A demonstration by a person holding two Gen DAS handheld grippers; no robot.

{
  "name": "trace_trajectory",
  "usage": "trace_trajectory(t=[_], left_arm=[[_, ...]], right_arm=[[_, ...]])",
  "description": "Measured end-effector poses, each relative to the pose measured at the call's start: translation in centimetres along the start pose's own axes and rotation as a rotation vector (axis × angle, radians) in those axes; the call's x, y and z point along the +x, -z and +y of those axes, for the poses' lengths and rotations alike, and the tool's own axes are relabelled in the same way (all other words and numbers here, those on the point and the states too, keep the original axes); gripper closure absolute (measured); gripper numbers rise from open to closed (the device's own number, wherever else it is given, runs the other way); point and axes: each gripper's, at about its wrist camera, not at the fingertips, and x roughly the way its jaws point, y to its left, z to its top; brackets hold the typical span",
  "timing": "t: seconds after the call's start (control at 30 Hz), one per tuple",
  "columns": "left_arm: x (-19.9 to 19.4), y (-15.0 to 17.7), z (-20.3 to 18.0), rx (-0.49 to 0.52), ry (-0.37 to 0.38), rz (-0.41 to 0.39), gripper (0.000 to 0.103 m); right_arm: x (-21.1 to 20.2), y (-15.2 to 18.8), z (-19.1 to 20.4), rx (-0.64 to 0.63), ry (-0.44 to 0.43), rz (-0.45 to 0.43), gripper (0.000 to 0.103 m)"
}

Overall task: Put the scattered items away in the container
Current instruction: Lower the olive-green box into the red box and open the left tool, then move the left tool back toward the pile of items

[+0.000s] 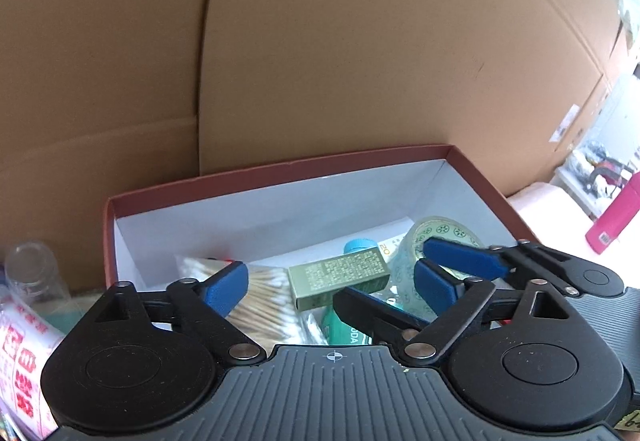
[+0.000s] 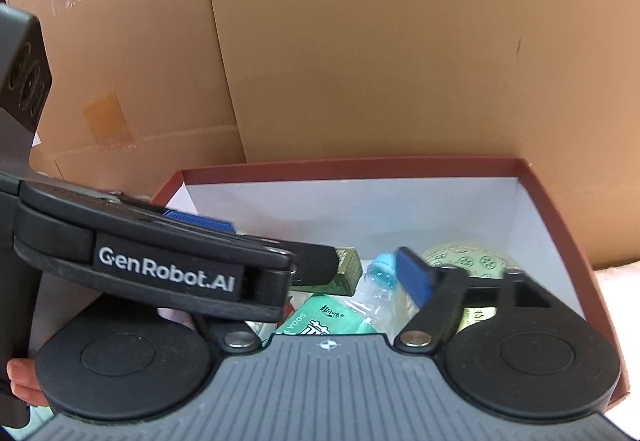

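We have both grippers over the red box [image 1: 486, 177], which sits against a cardboard wall [image 1: 360, 41]. The left gripper [image 1: 328, 283] has its fingers spread wide with nothing between them; the right gripper [image 2: 320, 261] is wide too, and empty as far as we can see. The task's things lie inside the box: a bundle of cotton swabs [image 1: 266, 291] at the left, a green carton [image 1: 340, 277] in the middle, a clear bottle with a blue cap [image 2: 380, 273], a teal packet [image 2: 324, 317] near us, and a tape roll [image 1: 440, 237] at the right.

The 2 grippers crowd 1 small space. In the left view the right gripper's blue fingers [image 1: 460, 257] hang just over the tape roll, so we judge a careless pull-back could snag it or knock the carton. The grippers could also clip each other or the box rim.

The left gripper's body blocks much of the right view, hiding the right gripper's left finger. We cannot read the near box floor. A clear cup [image 1: 28, 269] and printed packets [image 1: 24, 353] outside at the left are cut off, so what remains to tidy is unclear.
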Motion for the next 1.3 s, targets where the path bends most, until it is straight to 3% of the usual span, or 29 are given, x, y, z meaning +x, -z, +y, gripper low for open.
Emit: trace_trajectory(t=[0.17,0.4,0.77,1.3], left_arm=[[-1.1,0.6,-0.5,0.026,-0.041,-0.041,0.001],[-2.1,0.9,-0.6,0.013,-0.028,-0.04,0.001],[-4.9,2.9,-3.4,0.041,-0.029,-0.087,0.0],[-14.7,10.3,-4.3,0.059,-0.117,-0.211,0.0]], right_arm=[[-0.8,-0.2,0.5,-0.008,0.011,-0.02,0.012],[-1.4,-0.1,1.2,0.006,0.011,-0.028,0.011],[-6.4,1.2,2.8,0.02,-0.014,-0.072,0.009],[-12.7,5.2,8.2,0.019,-0.069,-0.125,0.006]])
